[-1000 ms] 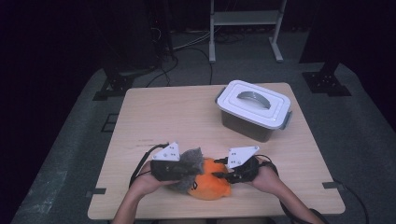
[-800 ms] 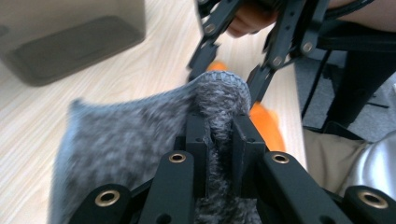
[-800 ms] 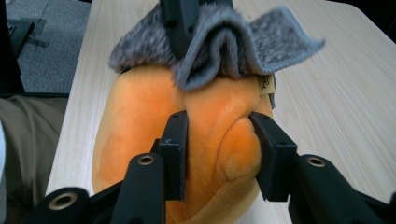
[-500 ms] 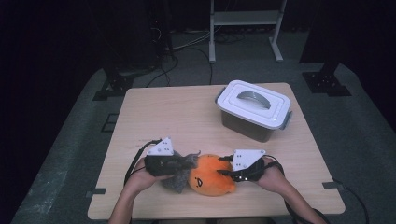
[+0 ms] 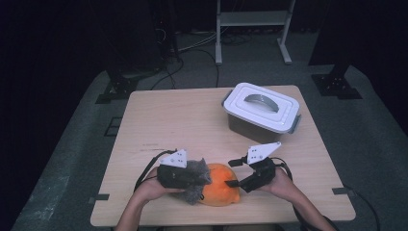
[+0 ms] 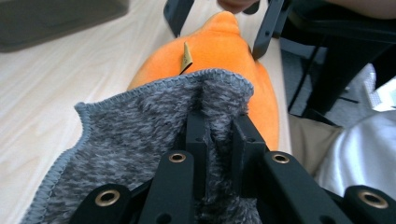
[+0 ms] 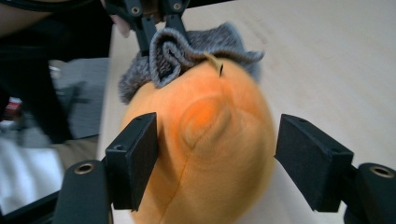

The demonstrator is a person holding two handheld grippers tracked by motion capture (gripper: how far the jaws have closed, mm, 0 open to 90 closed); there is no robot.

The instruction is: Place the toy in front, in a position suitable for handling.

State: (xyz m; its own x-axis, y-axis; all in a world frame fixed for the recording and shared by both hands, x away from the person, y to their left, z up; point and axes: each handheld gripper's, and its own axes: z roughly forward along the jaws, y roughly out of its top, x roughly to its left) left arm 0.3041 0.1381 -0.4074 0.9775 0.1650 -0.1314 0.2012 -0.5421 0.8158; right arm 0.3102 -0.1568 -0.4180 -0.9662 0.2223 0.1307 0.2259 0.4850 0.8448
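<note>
High view: the left gripper (image 5: 204, 177) has its fingers pinched shut on the grey cloth (image 5: 195, 179) draped against the orange plush toy (image 5: 219, 191) at the table's (image 5: 183, 120) near edge. The right gripper (image 5: 233, 173), its fingers just opened, straddles the toy without pressing it; wiping looks unfinished. Both hands lie low, facing inward.

Near the front edge of the wooden table (image 5: 192, 115): orange plush toy (image 5: 219, 190), grey cloth (image 5: 196, 175) draped against its left side. Left gripper (image 5: 204, 177) clamped on the cloth. Right gripper (image 5: 232, 173) just beside the toy's right end, jaws just opened wide, spread apart at the toy. Farther back on the right, well apart, lidded white container (image 5: 262, 111) with handle.
</note>
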